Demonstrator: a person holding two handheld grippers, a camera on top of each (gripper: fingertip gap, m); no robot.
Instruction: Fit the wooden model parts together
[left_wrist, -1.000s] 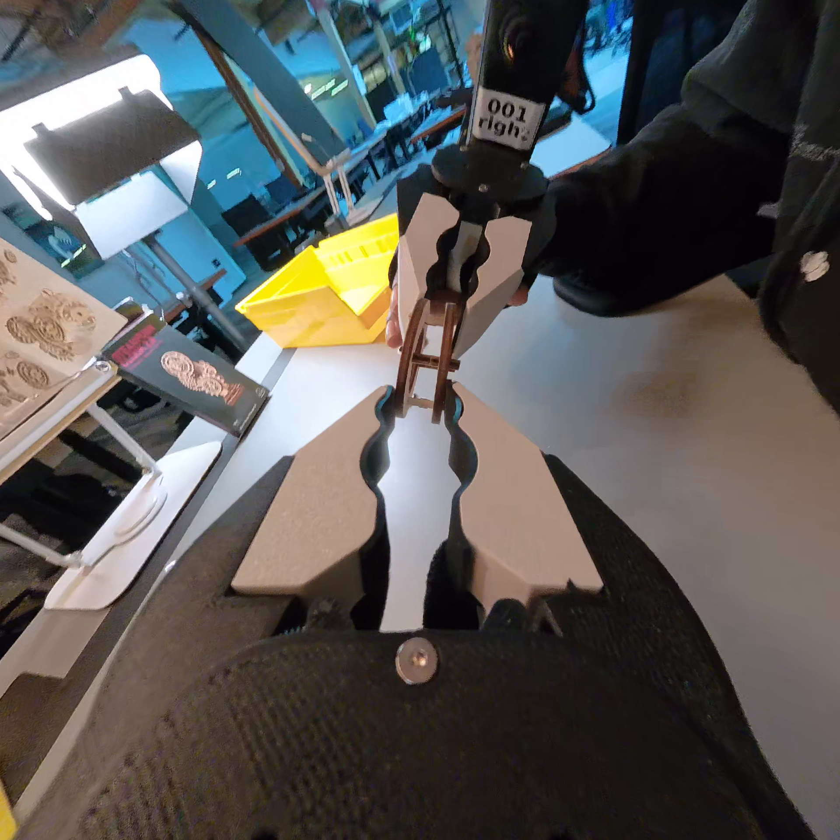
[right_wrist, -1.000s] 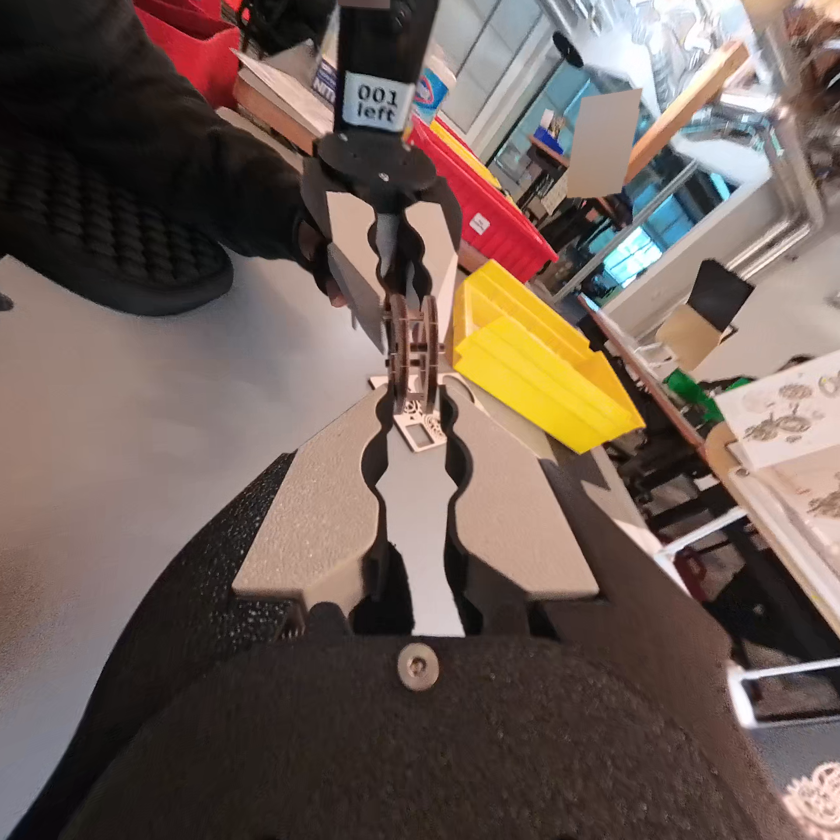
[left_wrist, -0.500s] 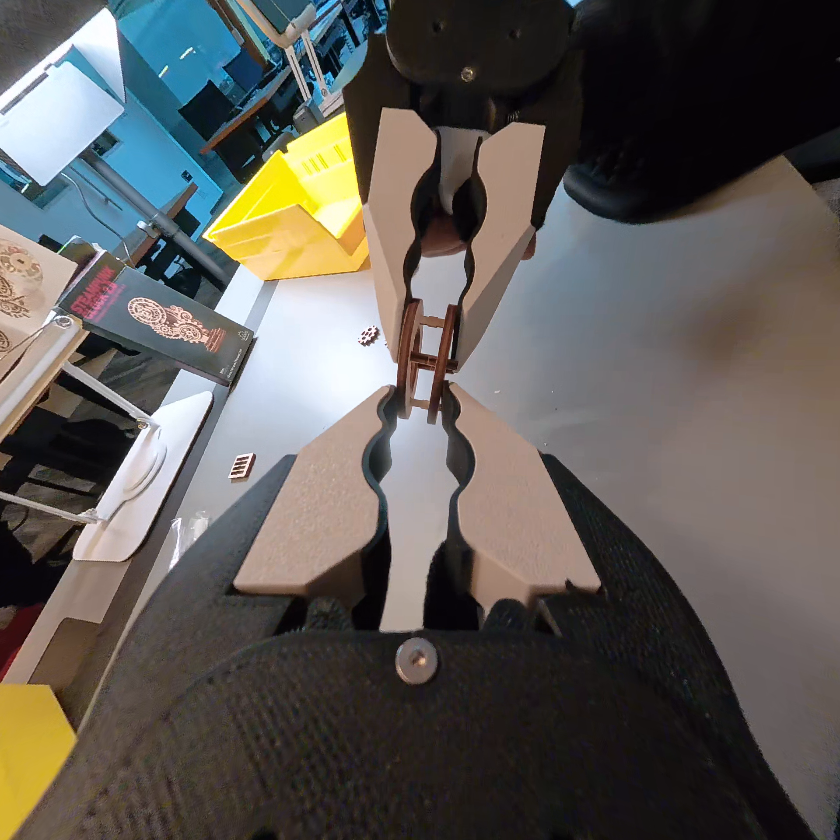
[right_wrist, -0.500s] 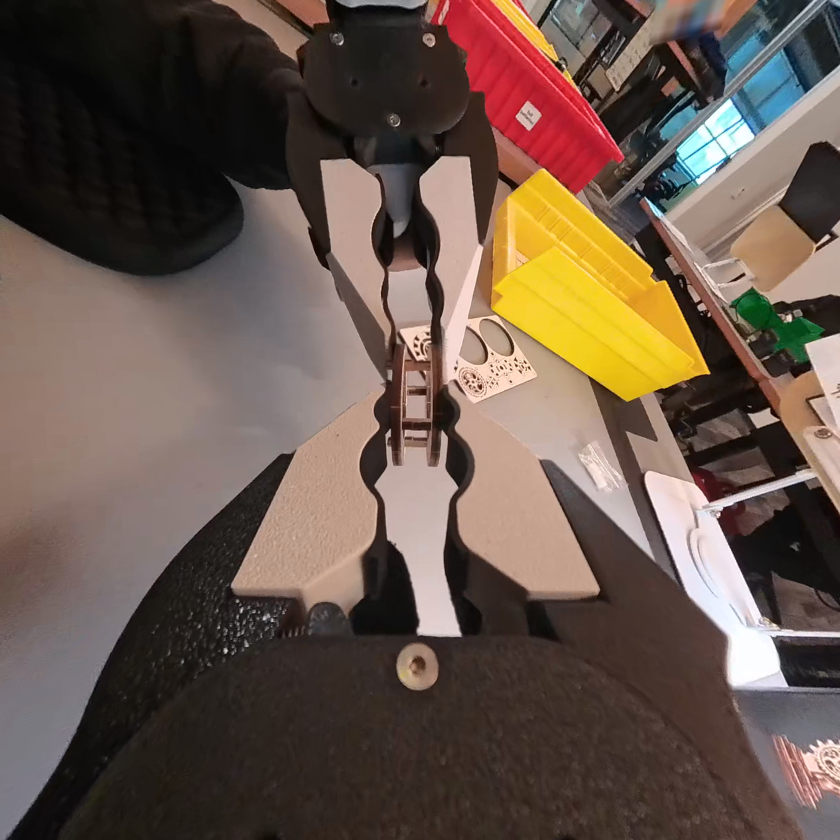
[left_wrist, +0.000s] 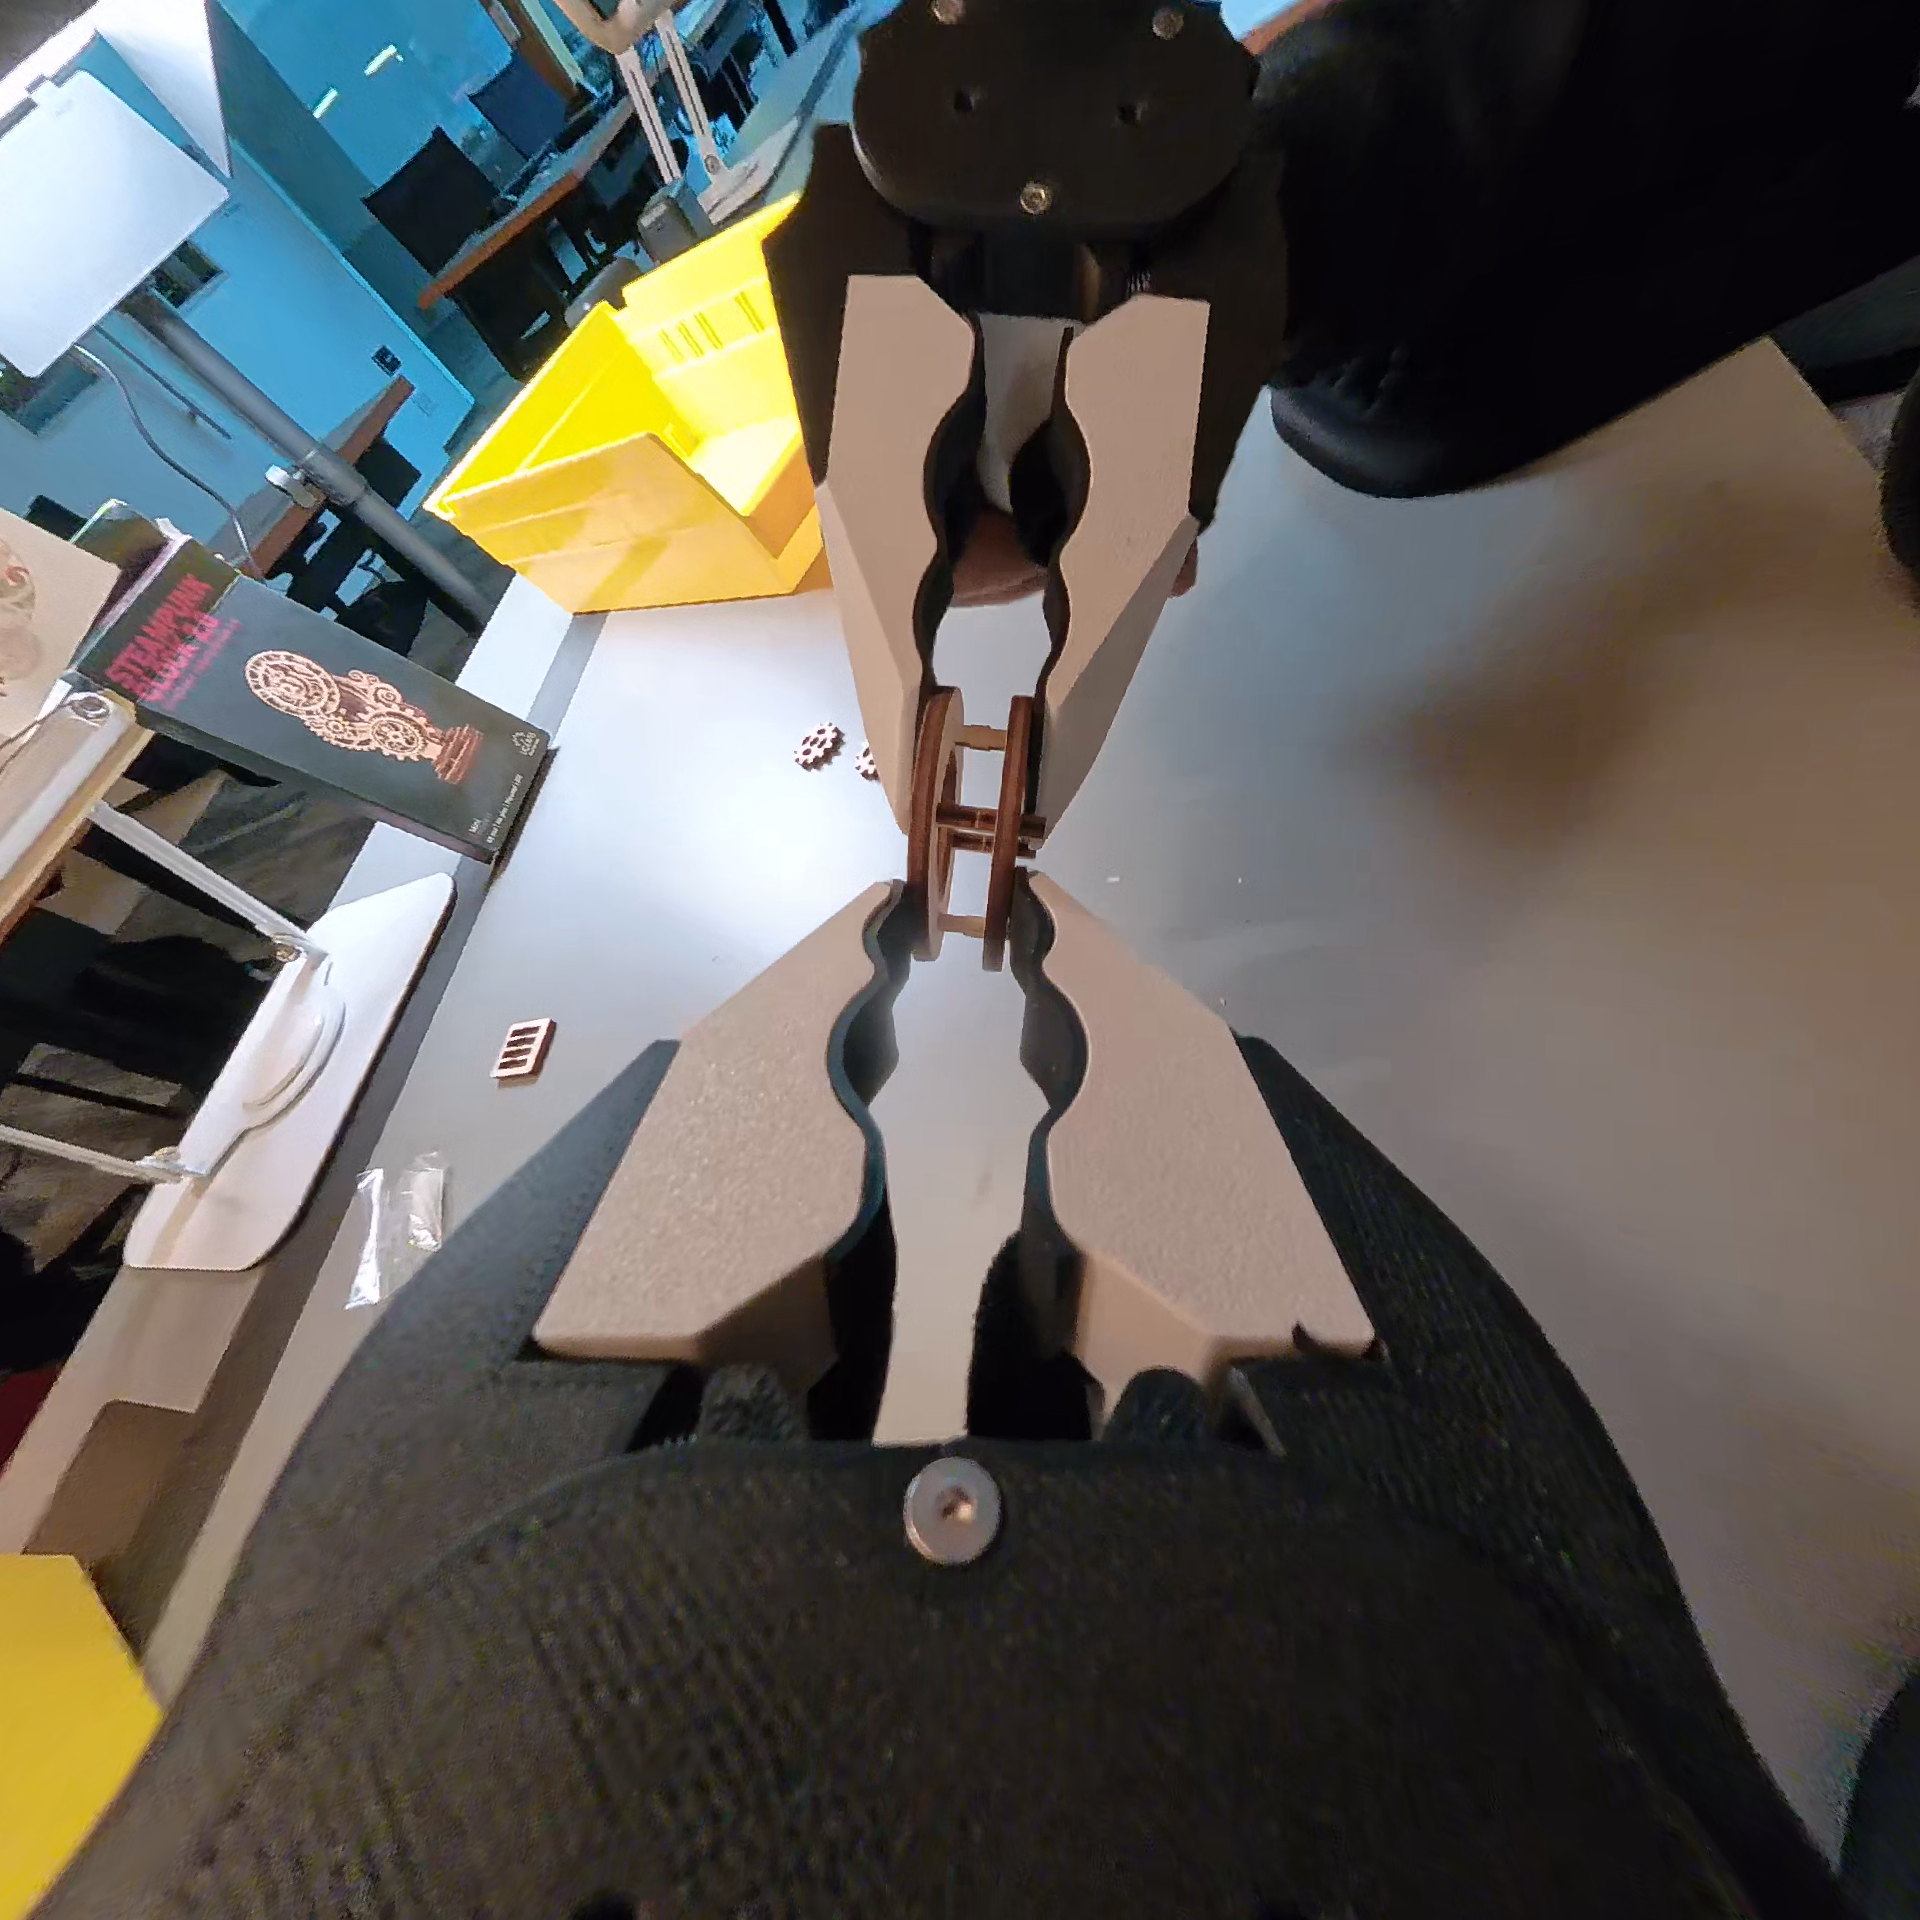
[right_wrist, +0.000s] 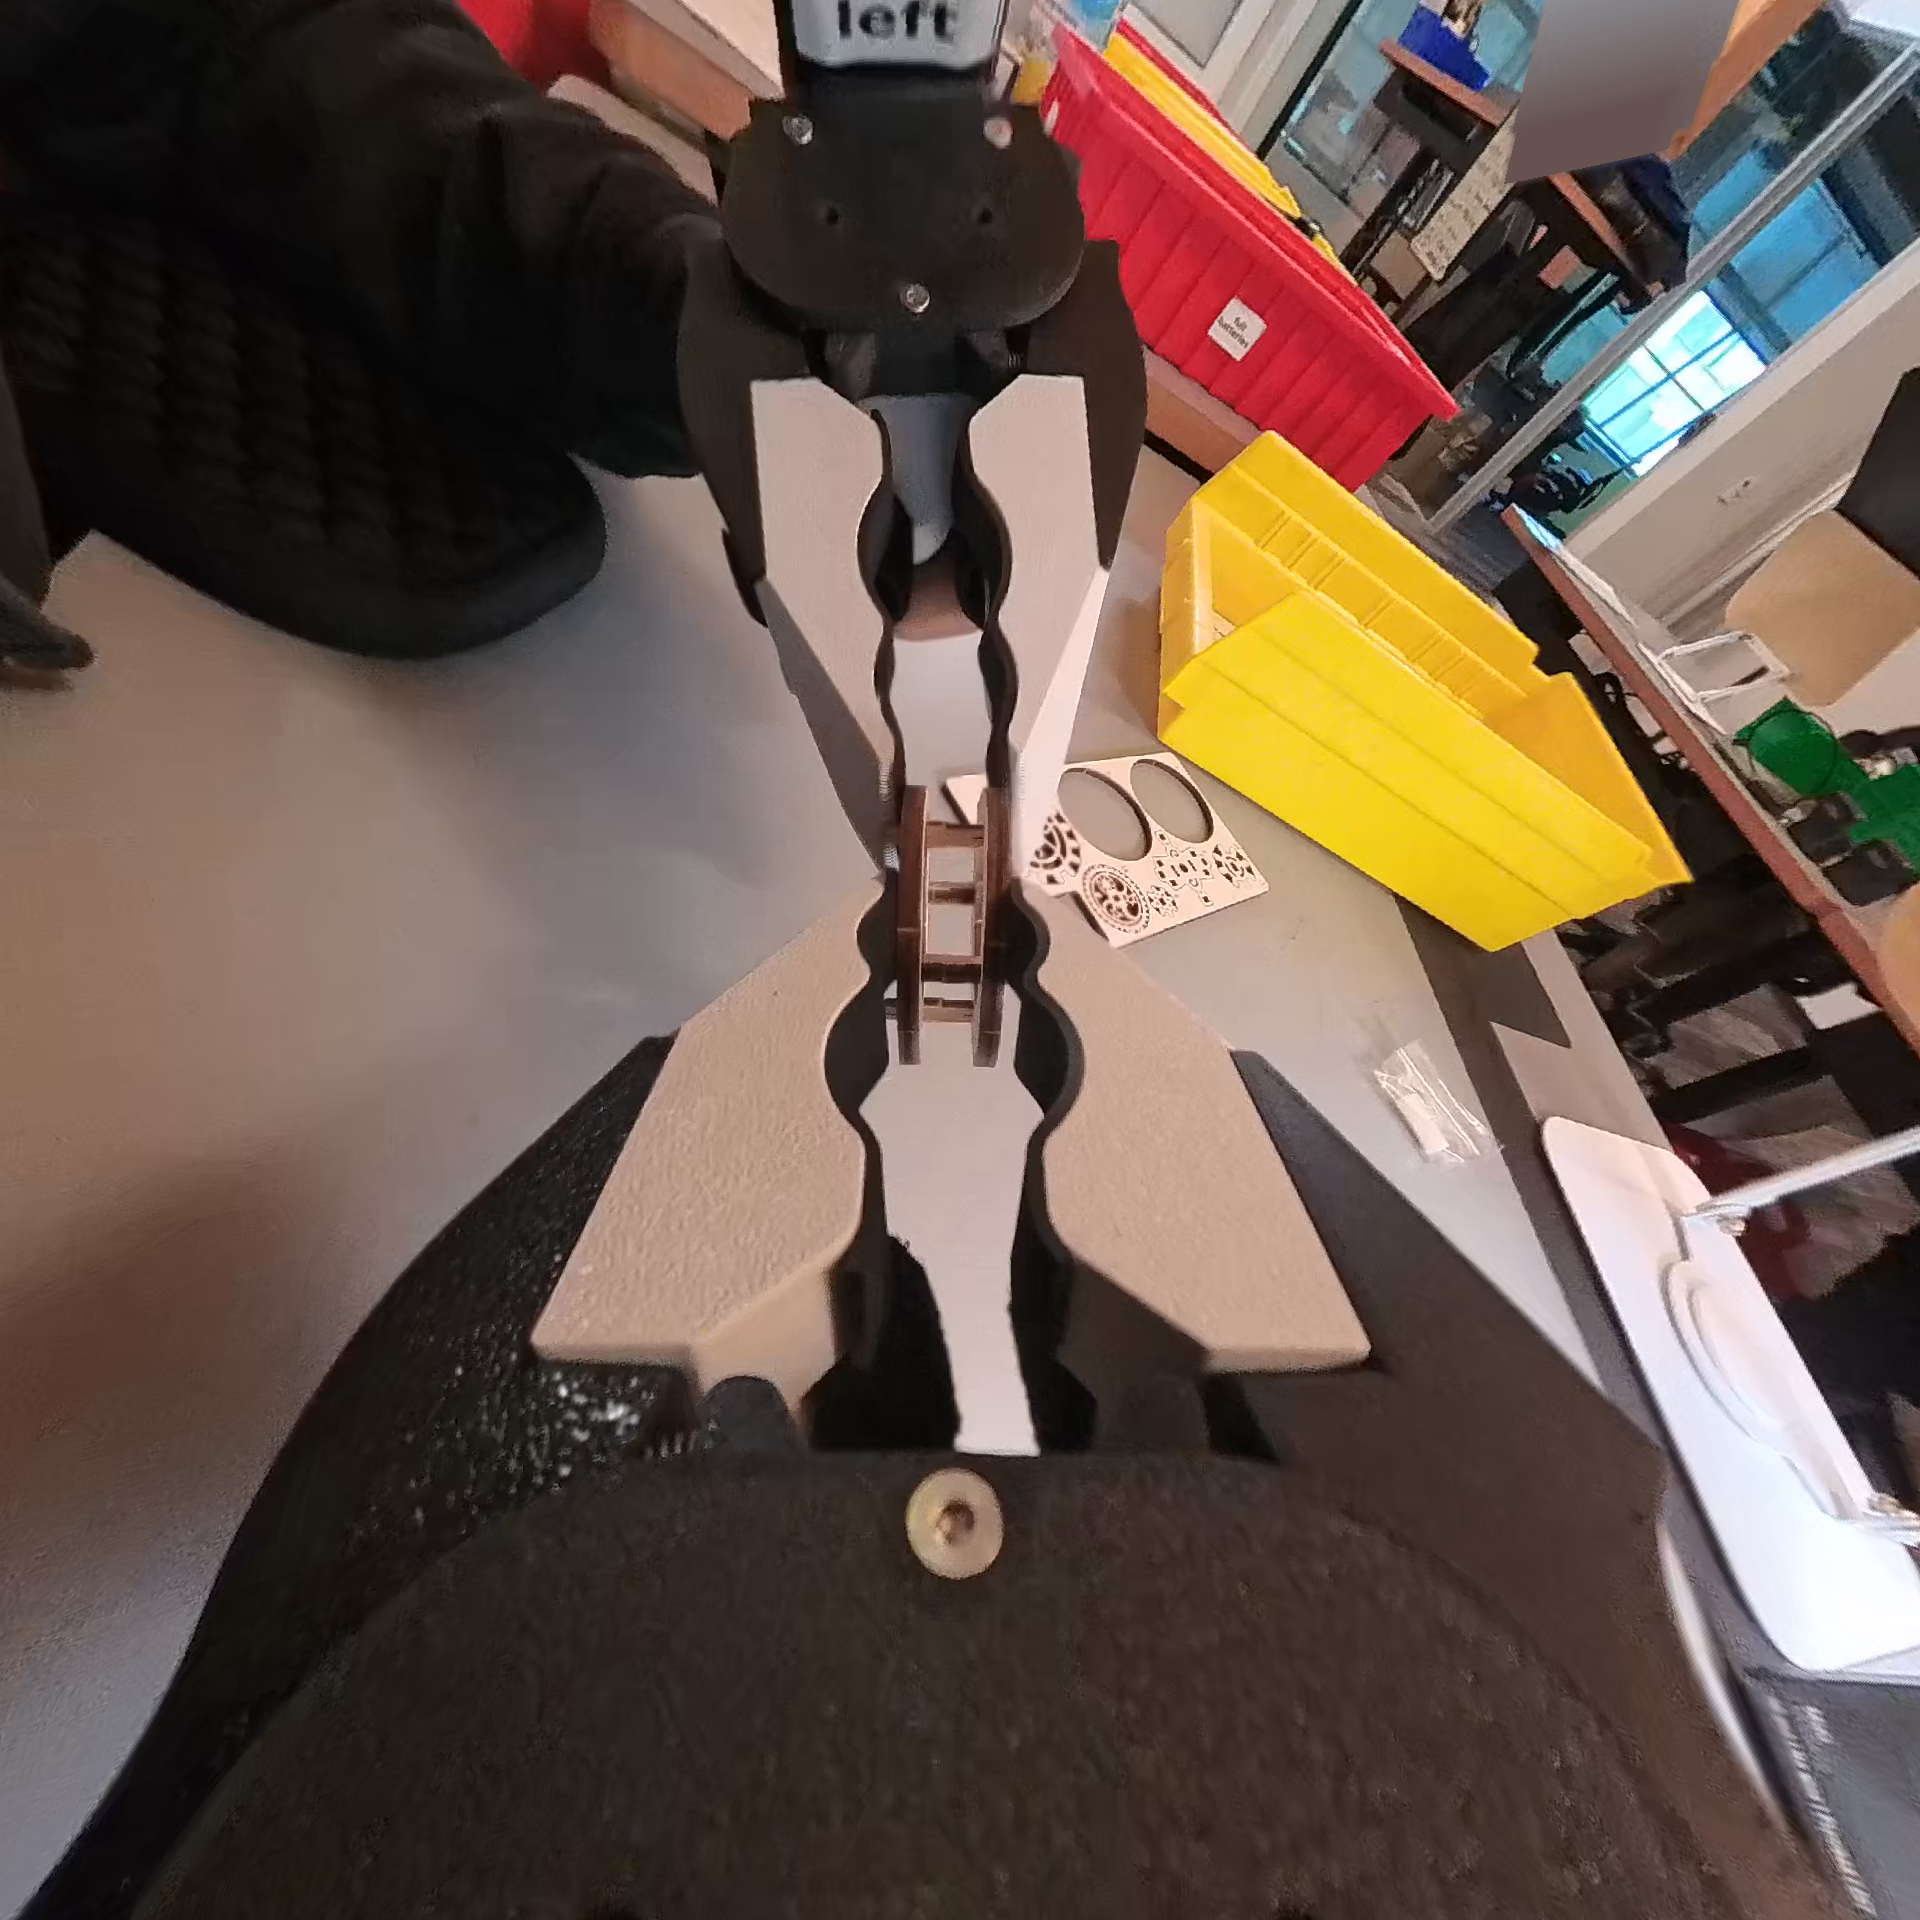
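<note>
The wooden spool sits at frame centre between the left gripper below and the right gripper above.

a dark brown wooden model assembly, two upright discs joined by pale crossbars, is held in the air above the tabletop; two small toothed gears and a slotted rectangular piece lie flat there, well apart

Dark brown wooden model, yellow bin, red bin, grey table.
</note>
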